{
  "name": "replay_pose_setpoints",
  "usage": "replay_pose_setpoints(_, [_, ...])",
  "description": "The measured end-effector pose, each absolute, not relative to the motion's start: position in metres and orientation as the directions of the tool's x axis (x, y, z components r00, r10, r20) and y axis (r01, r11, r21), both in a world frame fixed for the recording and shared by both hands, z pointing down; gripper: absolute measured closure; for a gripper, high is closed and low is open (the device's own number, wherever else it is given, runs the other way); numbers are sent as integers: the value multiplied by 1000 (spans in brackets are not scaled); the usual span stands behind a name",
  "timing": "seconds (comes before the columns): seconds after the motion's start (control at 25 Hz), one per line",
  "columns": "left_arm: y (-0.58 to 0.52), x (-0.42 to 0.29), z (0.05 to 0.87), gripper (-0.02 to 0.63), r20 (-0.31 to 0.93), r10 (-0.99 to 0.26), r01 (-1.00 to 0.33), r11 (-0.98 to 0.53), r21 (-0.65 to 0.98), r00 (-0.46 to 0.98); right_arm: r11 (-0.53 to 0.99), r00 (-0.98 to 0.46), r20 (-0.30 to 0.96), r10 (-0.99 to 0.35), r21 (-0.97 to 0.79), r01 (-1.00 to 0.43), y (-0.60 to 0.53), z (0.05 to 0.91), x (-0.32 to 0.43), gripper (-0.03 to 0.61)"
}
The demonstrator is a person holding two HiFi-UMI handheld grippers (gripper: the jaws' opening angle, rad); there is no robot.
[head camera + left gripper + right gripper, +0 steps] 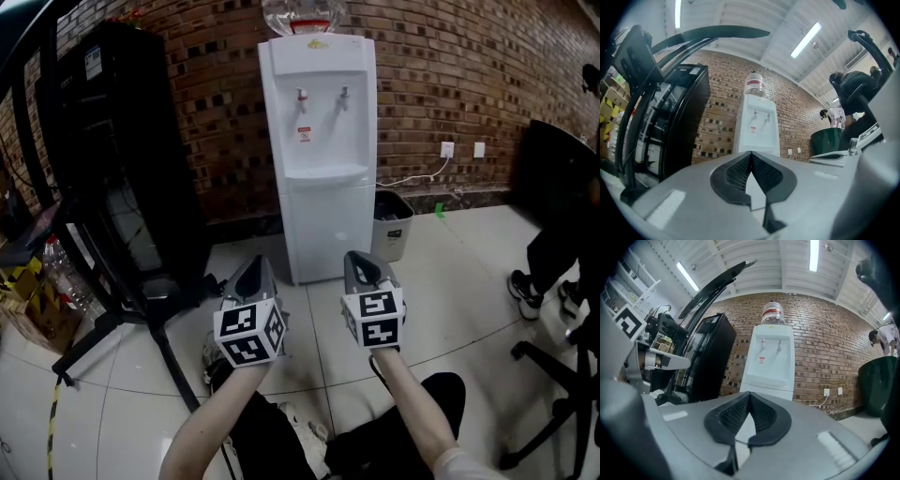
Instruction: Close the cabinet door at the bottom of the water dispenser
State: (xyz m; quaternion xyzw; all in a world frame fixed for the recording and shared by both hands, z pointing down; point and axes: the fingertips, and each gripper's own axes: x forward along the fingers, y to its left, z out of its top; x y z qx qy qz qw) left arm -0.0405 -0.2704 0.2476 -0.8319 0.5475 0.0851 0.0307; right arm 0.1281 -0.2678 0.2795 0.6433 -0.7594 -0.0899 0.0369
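Observation:
The white water dispenser (319,141) stands against the brick wall with a bottle on top. Its bottom cabinet door (328,230) lies flush with the body in the head view. My left gripper (253,269) and right gripper (361,262) are held side by side over the floor, a short way in front of the dispenser and pointing at it. Both are shut with nothing between the pads. The left gripper (750,154) sees the dispenser (757,126) straight ahead. The right gripper (749,397) sees the dispenser (771,359) the same way.
A tall black cabinet (122,169) and a black stand's legs (122,319) are at the left. A grey waste bin (392,225) sits right of the dispenser, below wall sockets (448,150). An office chair base (562,375) and a person's shoes (525,286) are at the right.

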Motion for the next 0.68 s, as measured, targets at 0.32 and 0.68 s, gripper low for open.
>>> replay_pose_setpoints(0.32, [-272,-38,251,607,-167,-905,-914,-404,42,392,157,-172,-66,-983,188,-970,-269,276,127,578])
replay_pose_setpoints(0.68, [-269,-36,253,607,-161,-903,-913,-408,27,398,156,-169,-49,-984,192,-969,-266,286,128,578])
